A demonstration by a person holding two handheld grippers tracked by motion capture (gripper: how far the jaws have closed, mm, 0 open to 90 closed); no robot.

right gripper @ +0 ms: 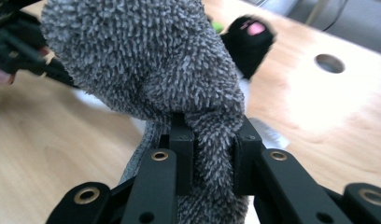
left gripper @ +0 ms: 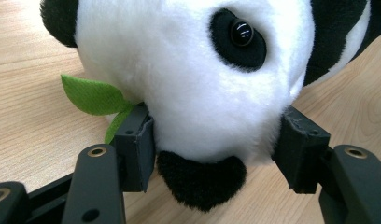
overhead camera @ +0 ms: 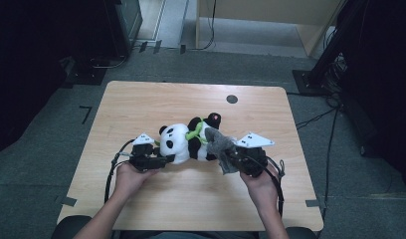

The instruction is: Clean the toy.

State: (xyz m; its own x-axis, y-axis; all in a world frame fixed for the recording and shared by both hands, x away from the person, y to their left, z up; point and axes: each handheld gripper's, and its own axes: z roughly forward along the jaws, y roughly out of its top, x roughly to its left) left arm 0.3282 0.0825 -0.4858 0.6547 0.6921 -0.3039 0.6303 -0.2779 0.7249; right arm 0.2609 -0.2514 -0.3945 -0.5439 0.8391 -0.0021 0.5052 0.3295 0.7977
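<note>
A black-and-white panda plush (overhead camera: 183, 142) lies on its side in the middle of the wooden table (overhead camera: 141, 99). My left gripper (overhead camera: 166, 159) is shut on its head, and in the left gripper view the two jaws press into the white fur of the panda's face (left gripper: 193, 70) on either side of the black nose. A green felt leaf (left gripper: 93, 95) sticks out beside the left jaw. My right gripper (overhead camera: 230, 160) is shut on a grey fuzzy cloth (overhead camera: 221, 144) held against the panda's body. That cloth (right gripper: 142, 60) bunches up between and above the jaws of the right gripper (right gripper: 212, 140).
The panda's black foot with a pink pad (right gripper: 248, 35) points toward the table's far side. A round cable hole (overhead camera: 232, 98) sits near the far edge. Dark equipment and cables stand on the grey floor around the table.
</note>
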